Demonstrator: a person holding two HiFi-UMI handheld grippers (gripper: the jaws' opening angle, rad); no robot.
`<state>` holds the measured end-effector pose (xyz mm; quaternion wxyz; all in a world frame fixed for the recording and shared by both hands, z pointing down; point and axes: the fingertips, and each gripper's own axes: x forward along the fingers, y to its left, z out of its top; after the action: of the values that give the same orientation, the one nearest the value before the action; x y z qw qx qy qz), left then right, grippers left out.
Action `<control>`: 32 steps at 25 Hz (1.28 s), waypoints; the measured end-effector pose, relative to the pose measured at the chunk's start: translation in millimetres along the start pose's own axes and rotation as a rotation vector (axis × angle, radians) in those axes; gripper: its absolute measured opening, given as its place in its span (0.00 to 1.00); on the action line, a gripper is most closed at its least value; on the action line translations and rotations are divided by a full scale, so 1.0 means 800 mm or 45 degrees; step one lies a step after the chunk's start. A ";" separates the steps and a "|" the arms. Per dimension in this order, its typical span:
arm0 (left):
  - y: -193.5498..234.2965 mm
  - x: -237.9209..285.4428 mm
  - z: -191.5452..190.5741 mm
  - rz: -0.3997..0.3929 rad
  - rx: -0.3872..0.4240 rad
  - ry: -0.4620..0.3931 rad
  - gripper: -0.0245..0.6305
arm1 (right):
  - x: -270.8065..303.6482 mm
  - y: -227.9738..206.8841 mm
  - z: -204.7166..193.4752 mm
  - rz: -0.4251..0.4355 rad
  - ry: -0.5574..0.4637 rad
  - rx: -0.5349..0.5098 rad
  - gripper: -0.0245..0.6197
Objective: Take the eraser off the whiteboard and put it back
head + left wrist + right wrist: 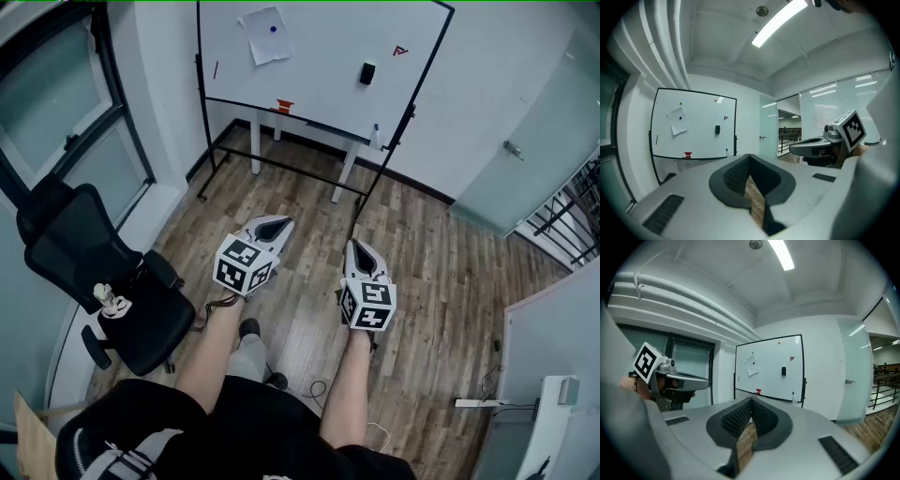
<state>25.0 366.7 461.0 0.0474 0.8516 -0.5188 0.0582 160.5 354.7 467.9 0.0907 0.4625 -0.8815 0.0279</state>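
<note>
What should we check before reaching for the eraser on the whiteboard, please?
1. Eraser on the whiteboard: ok, stuck right of its middle.
2. Right gripper empty: ok, jaws together on nothing.
3. Left gripper empty: ok, jaws together on nothing.
4. Jaws open for a grab: not ok, both shut.
5. Eraser within reach: not ok, the board stands across the wooden floor.
6. Chair off the path: ok, it sits to the left.

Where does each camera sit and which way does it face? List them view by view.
Head view: on the head, facing steeply down; forearms, left gripper, right gripper.
Left gripper view: on that gripper, facing the whiteboard; its shut jaws.
Right gripper view: likewise, facing the whiteboard; its shut jaws.
All share the whiteboard and eraser.
</note>
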 end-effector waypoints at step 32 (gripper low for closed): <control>0.196 0.134 0.087 0.016 0.205 -0.058 0.06 | 0.232 -0.090 0.124 0.000 -0.110 -0.133 0.08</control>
<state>-61.9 190.8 410.9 -0.0335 0.8504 -0.5189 0.0809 103.3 149.8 402.3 0.0766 0.4579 -0.8849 -0.0383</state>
